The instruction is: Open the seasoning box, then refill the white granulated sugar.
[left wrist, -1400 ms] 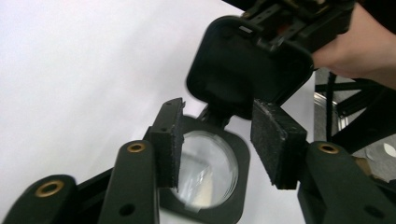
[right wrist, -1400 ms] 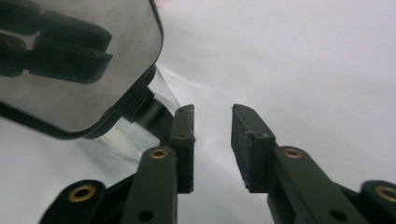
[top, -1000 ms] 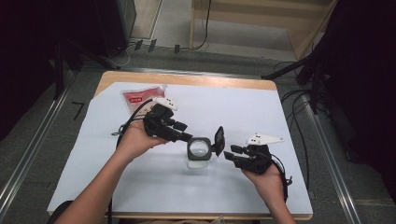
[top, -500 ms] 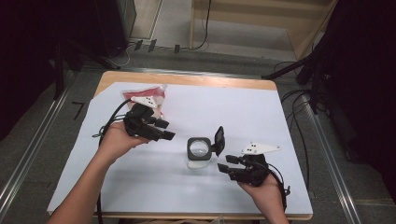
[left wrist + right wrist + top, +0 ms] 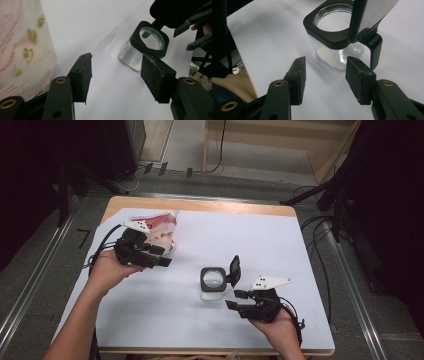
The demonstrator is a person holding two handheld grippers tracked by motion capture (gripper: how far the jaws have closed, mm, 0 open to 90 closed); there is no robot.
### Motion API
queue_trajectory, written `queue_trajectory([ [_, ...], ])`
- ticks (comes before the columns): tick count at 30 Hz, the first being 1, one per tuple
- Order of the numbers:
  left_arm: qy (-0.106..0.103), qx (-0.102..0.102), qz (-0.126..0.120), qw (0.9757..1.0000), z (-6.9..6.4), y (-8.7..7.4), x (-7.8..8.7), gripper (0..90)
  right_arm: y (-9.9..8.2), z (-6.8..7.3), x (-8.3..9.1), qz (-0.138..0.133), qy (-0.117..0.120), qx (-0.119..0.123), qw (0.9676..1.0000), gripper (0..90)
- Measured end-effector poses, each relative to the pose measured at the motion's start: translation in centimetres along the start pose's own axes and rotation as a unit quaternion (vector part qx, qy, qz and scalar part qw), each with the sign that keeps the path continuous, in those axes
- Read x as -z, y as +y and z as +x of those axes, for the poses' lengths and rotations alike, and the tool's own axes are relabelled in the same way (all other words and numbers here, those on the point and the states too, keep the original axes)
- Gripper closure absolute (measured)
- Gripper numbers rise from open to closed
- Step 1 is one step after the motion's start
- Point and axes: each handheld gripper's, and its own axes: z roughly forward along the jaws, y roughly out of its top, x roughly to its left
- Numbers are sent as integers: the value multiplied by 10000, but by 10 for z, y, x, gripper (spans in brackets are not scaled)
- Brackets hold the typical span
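Holding both grippers spread and empty, you have the left gripper (image 5: 162, 257) beside the pouch (image 5: 162, 227), the right gripper (image 5: 234, 299) near the jar (image 5: 212, 282) mid-table. Pouch: probably soft, light; pinch its top edge. Jar: rigid, likely slippery.

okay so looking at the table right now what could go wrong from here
1. The clear glass jar with the black square collar stands open, its black flip lid upright beside the right gripper; a nudge could tip it or spill the white contents.
2. The red and white plastic pouch looks soft; the left gripper, jaws open beside it, might pinch it off-centre so it slips.
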Motion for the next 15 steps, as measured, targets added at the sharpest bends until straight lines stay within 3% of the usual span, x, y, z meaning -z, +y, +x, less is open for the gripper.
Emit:
queue_trajectory([
  [15,347,427,-209,9983,23,-21,35,425,3,0,-7,82,75,56,9999,513],
])
